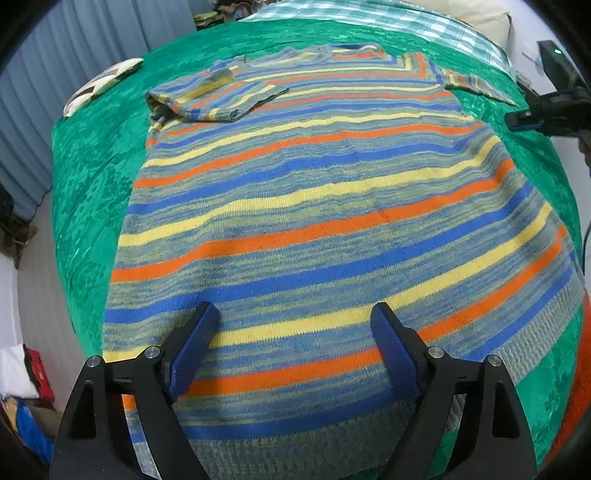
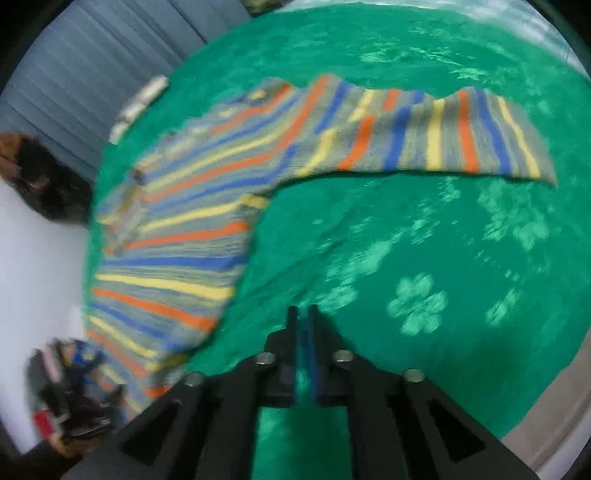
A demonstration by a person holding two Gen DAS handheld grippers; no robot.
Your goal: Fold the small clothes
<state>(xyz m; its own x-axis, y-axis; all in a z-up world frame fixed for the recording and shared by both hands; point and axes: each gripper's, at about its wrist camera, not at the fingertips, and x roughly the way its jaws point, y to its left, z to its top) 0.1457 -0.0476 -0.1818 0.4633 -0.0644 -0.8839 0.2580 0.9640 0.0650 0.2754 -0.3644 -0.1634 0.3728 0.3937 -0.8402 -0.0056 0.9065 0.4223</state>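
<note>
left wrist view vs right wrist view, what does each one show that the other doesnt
Only the left wrist view shows the left tool, open over the sweater's lower body, the left sleeve already folded across the chest, the checked blanket, and the right tool at the frame's right edge.

Only the right wrist view shows the right sleeve fully spread out and the narrow gap of the right tool, with nothing between its pads, over bare cover.

Both show the striped sweater on the green bedcover.

Striped sweater [image 1: 314,206] – coarse, matt knit; green bedspread [image 1: 92,177] – glossy, flower-embossed cloth; gripper fingers [image 1: 195,343] – matt blue pads, black plastic.
</note>
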